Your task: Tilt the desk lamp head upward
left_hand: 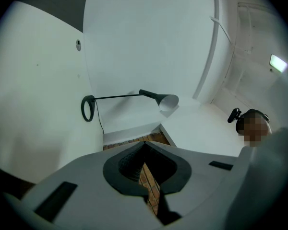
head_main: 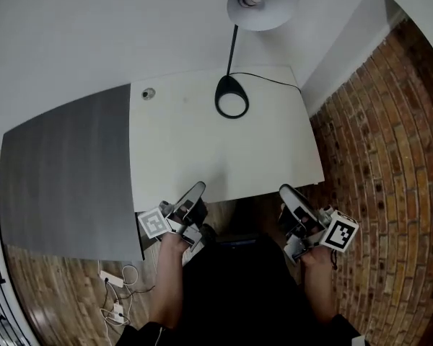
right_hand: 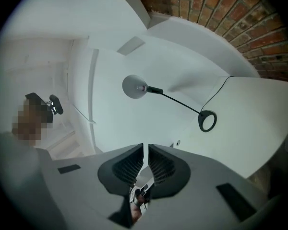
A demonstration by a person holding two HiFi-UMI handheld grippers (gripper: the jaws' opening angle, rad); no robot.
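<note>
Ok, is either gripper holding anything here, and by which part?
Nothing is held. The left gripper and right gripper are both empty, near the front edge of the desk, well short of the desk lamp.

- I see the head view evenly bright and sharp, bent at its edges.
- Both gripper views curve strongly, with black corners.
- The desk lamp (right_hand: 134, 86) throws a faint, soft shadow.

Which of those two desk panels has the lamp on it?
The white panel, the one nearer the brick wall; the lamp's black ring base stands near its far edge. The grey panel lies to its left.
</note>
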